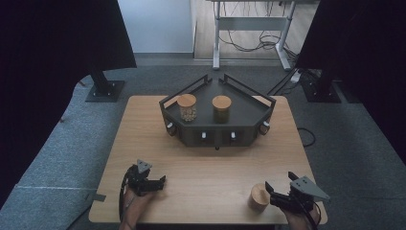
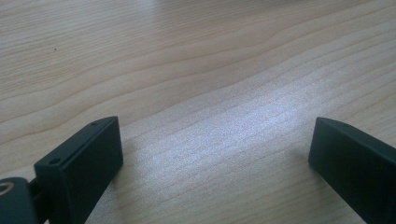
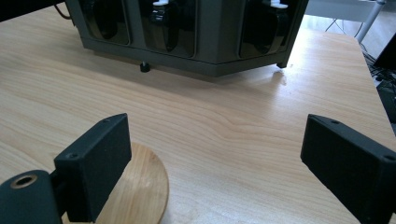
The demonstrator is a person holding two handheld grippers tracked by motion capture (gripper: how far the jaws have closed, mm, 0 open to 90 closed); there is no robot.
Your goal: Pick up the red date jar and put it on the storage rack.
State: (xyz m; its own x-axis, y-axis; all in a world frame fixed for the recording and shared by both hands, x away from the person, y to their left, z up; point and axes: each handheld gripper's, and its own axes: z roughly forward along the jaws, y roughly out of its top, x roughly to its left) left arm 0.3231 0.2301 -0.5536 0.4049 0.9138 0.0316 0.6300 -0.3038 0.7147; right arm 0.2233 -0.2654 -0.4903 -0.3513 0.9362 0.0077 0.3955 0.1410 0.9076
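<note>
A dark six-sided rack (image 1: 245, 111) stands at the back middle of the wooden table (image 1: 210, 163). On it are a glass jar (image 1: 187, 106) with a wooden lid and pale contents, and a darker jar (image 1: 221, 108) with the same kind of lid. A third wooden-lidded jar (image 1: 258, 197) stands near the front right edge. My right gripper (image 1: 271, 194) is open just right of it; in the right gripper view the lid (image 3: 142, 186) lies beside and partly behind the left jaw of the right gripper (image 3: 215, 158). My left gripper (image 1: 161, 181) rests open at the front left, with bare wood between its jaws (image 2: 215, 154).
The rack's front face (image 3: 210, 51) has small white knobs and a foot below it. Black screens on floor stands (image 1: 103, 88) flank the table. A desk frame (image 1: 251, 28) and cables lie behind it. The table's front edge is close to both hands.
</note>
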